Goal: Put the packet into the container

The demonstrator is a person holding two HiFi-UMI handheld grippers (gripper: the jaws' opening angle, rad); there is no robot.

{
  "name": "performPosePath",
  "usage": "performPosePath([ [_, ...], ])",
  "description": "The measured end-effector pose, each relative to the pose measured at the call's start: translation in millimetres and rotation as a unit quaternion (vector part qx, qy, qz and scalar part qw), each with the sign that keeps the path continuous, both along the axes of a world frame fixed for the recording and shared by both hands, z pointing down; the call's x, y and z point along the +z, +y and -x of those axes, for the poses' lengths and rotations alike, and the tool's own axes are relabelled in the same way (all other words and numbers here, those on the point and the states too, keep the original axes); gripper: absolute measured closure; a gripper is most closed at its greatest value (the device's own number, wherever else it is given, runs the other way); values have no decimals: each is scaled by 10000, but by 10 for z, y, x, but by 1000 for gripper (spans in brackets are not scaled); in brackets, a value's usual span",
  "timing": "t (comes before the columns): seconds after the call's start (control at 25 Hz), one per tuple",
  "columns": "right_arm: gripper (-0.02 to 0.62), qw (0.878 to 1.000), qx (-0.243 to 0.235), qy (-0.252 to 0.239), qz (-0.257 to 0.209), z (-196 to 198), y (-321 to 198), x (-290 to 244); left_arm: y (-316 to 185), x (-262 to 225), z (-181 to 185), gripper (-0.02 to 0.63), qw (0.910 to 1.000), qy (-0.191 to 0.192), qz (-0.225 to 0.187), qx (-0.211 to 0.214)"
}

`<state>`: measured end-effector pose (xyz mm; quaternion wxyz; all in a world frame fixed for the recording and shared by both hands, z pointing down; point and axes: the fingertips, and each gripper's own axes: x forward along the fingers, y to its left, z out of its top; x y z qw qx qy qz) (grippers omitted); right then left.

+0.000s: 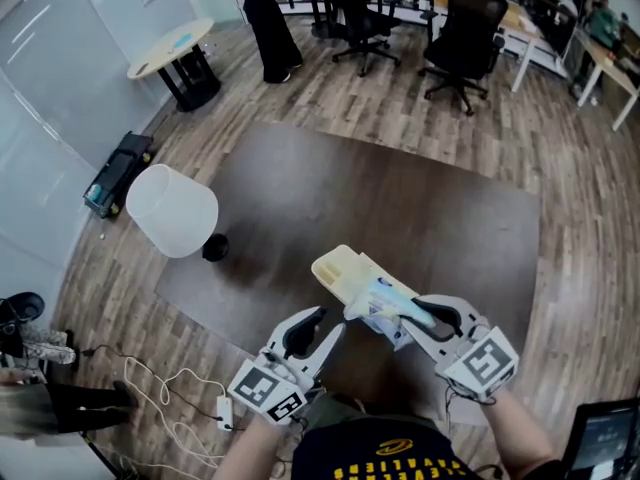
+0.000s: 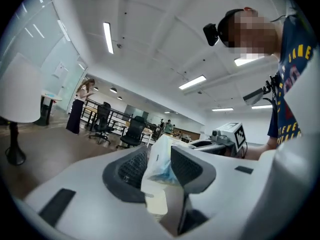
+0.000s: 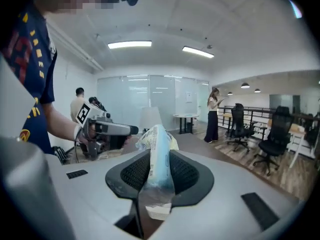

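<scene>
A cream and blue packet [image 1: 362, 280] hangs in the air above the rug, and my right gripper [image 1: 398, 313] is shut on its near end. In the right gripper view both pads press the packet [image 3: 156, 144] edge-on. My left gripper [image 1: 330, 320] is just left of the packet, jaws spread wide, with nothing pinched. In the left gripper view the packet [image 2: 161, 166] shows in the gap between the pads and the right gripper [image 2: 225, 134] lies beyond. A white bucket-shaped container [image 1: 172, 211] stands on a thin post with a black foot, far left of both grippers.
A dark brown rug [image 1: 400, 198] covers the wooden floor. Black office chairs [image 1: 460, 28] and desks stand at the back, a round table [image 1: 172, 48] at the back left, and a person [image 1: 268, 18] stands near it. Cables [image 1: 170, 398] lie at the lower left.
</scene>
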<state>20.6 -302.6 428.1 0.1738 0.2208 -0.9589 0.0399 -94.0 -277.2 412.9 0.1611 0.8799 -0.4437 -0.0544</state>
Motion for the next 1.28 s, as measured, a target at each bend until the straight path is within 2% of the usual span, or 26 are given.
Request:
performPosePath([
  [0.16,476,9973,537,298,-404,-16,-173,76,-53,241,91,471,9994,49,339,-36],
  [0.32,476,9900,839,723,-875,52,-260,190,-88,423,82,471,9983,-10,580,98],
  [0.56,476,9726,951,1438,-1558,242,-286,467,-97,537,36,472,9958,19,816,406],
  [0.76,476,9559,808,1997,-1996,466,-237,773,-38,668,143,472,9940,119,959,508],
  [1.0,476,9435,668,2435,-2147,606,-159,1151,-21,745,272,472,9924,123,1092,546],
  [1.28,476,9414,913,2522,-2045,558,-310,1344,-64,791,237,472,9907,150,1178,668],
])
